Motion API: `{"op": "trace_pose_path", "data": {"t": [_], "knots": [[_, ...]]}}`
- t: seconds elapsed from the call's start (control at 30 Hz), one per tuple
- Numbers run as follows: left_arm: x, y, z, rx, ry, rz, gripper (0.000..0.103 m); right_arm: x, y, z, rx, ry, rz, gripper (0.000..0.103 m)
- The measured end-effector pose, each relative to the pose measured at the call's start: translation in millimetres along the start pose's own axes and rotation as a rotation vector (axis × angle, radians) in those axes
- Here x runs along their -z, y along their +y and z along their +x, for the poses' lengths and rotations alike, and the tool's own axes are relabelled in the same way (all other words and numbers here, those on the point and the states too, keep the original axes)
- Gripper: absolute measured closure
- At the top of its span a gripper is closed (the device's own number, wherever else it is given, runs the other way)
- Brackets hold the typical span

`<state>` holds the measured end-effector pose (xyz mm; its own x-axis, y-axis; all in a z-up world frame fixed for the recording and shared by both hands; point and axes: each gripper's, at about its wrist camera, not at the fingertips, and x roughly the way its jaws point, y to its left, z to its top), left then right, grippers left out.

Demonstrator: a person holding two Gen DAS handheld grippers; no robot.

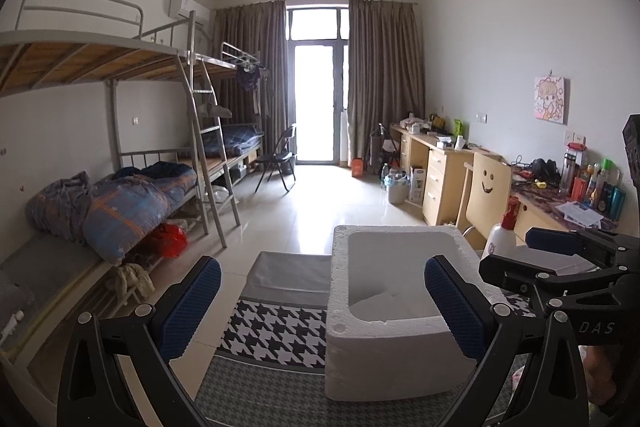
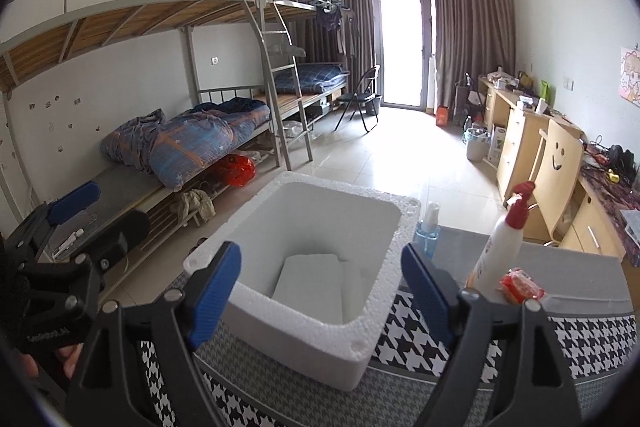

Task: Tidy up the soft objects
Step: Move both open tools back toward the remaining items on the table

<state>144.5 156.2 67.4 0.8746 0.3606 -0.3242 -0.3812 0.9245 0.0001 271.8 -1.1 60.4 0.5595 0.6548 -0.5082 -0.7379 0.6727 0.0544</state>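
Holding both tools over the near end of the table, I see my left gripper (image 1: 322, 303) with its blue-padded fingers spread wide and nothing between them, and my right gripper (image 2: 320, 287) spread the same way, also carrying nothing. Under them lies a houndstooth-patterned cloth (image 2: 416, 343) in black and white, covering the tabletop. On that cloth, just ahead of both grippers, stands a white foam box (image 2: 304, 331) with its top open; a loose white foam slab (image 2: 310, 285) rests on its floor. To the right of the box, in the right wrist view, a small red soft packet (image 2: 520, 287) lies on the cloth, touching the base of a white pump bottle (image 2: 498, 251) with a red top. Just behind the box's far right corner stands a blue spray bottle (image 2: 426, 231). Beyond the table on the right, a pale wooden chair (image 1: 490, 187) with a smiley face on its back faces a long desk (image 1: 440, 163) crowded with small items I cannot make out. Along the left wall runs a metal bunk bed (image 2: 188, 27), with a rumpled blue plaid quilt (image 2: 188, 143) on the lower bunk and a red plastic bag (image 2: 236, 169) beneath it. Farthest off, a black folding chair (image 2: 362, 95) stands near the bright balcony door (image 2: 404, 39), flanked by brown curtains (image 2: 468, 23).
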Motion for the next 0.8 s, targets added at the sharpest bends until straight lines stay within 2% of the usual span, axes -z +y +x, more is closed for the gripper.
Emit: {"op": "trace_pose_path", "data": {"t": [0.8], "knots": [[-1,-37,-35,0.111,-0.028,0.026,0.001,21,-11,-59,0.046,-0.102,-0.013,0.017]]}}
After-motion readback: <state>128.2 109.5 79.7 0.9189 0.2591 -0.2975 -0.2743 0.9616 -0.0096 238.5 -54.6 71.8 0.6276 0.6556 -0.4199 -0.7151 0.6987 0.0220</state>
